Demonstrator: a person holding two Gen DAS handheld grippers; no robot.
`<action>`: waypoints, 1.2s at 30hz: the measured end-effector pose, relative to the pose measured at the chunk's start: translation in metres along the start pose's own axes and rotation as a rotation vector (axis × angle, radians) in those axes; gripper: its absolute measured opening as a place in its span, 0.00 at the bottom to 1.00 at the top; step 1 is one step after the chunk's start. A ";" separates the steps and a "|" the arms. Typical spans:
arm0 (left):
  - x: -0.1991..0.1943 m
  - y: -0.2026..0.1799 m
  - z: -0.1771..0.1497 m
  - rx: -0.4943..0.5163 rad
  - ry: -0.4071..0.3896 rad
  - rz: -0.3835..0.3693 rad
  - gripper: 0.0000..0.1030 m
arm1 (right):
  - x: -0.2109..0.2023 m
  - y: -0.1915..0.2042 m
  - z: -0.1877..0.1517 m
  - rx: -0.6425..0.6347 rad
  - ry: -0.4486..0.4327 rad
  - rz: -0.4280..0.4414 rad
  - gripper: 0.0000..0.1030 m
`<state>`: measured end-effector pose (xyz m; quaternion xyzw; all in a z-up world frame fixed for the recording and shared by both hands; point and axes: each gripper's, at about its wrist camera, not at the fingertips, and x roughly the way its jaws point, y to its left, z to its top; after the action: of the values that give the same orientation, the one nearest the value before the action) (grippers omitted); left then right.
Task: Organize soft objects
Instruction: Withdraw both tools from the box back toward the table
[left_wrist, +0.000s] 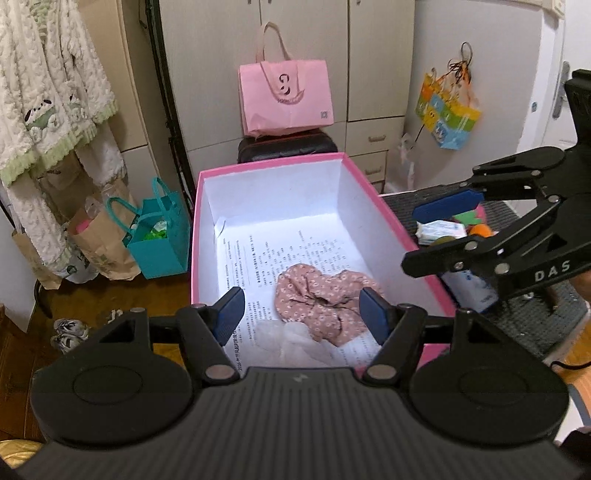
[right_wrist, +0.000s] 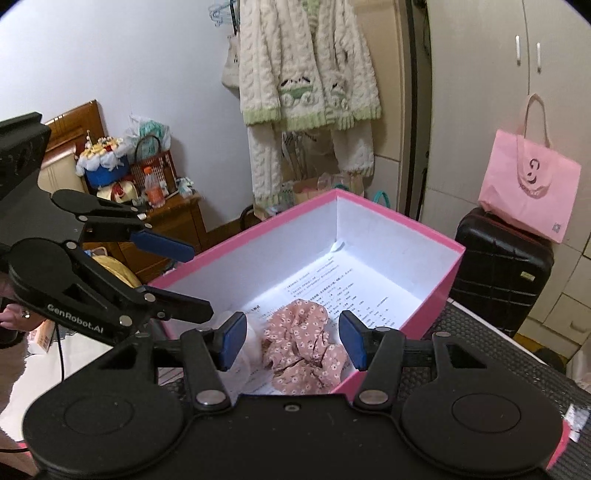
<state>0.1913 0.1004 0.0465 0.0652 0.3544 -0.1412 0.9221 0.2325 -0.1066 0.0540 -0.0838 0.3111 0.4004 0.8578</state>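
Note:
A pink box (left_wrist: 195, 236) with a white inside and a printed sheet on its floor holds a pink floral cloth (left_wrist: 317, 302) and a pale fluffy cloth (left_wrist: 284, 339) at its near end. My left gripper (left_wrist: 303, 317) is open and empty, above the box's near rim. My right gripper (right_wrist: 291, 338) is open and empty, over the floral cloth (right_wrist: 299, 347) and the box (right_wrist: 436, 295). Each gripper shows in the other's view, the right (left_wrist: 436, 236) and the left (right_wrist: 184, 280), both open.
Small items, a tissue pack (left_wrist: 441, 230) and an orange ball (left_wrist: 480, 230), lie on the dark mat (left_wrist: 532, 325) right of the box. A black suitcase (right_wrist: 502, 269) with a pink tote (right_wrist: 528, 199) stands behind. Paper bags (left_wrist: 122, 240) sit on the floor at left.

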 end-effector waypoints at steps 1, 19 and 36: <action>-0.005 -0.002 0.000 0.003 -0.001 -0.003 0.66 | -0.006 0.002 0.000 -0.001 -0.005 -0.001 0.59; -0.075 -0.058 -0.016 0.104 -0.053 -0.098 0.78 | -0.126 0.050 -0.028 -0.112 -0.095 -0.038 0.59; -0.071 -0.132 -0.033 0.259 -0.062 -0.242 0.83 | -0.178 0.049 -0.102 -0.077 -0.145 -0.183 0.60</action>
<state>0.0795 -0.0029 0.0671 0.1359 0.3099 -0.2975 0.8927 0.0623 -0.2272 0.0851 -0.1157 0.2238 0.3371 0.9071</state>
